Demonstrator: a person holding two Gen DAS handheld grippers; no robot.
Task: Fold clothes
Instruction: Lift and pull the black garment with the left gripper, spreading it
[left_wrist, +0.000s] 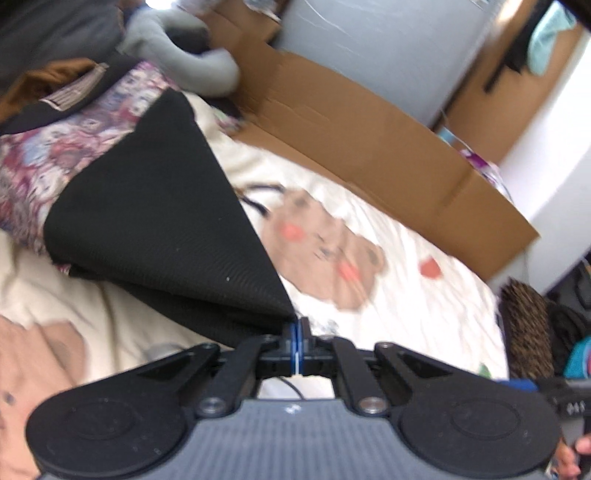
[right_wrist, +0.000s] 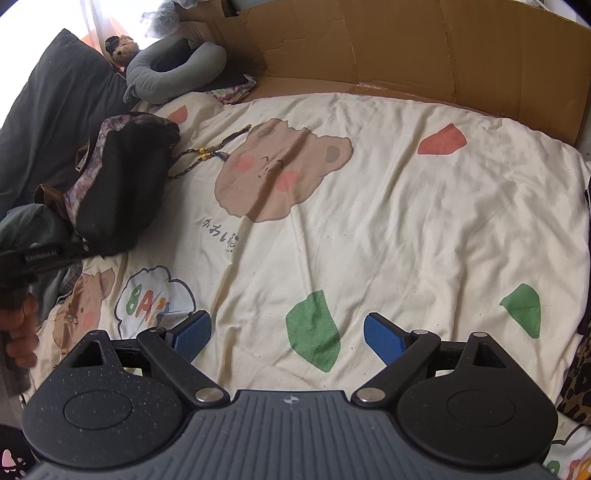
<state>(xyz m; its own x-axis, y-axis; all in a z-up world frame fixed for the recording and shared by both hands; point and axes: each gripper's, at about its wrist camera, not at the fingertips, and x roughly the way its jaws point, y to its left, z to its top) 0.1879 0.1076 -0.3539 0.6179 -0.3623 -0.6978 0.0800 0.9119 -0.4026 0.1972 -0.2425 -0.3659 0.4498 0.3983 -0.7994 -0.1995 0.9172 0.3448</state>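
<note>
Garment (left_wrist: 155, 206), black with a patterned lining, lies bunched near the bed's (right_wrist: 388, 221) left edge, one corner pinched in the left claw (left_wrist: 297, 332), whose jaws are pressed together on the cloth. Right claw (right_wrist: 286, 338) hangs spread and empty over the bed's near edge. Step in hand looks like dragging the piece out flat; next, the right claw needs a second corner.

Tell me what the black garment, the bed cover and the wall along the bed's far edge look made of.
Black garment: a matte, finely ribbed knit, judging by its close diagonal lines. Bed cover: soft woven cloth, probably cotton, cream with printed bears, creased. Far wall: plain brown corrugated cardboard, with fold lines and a torn edge.
</note>
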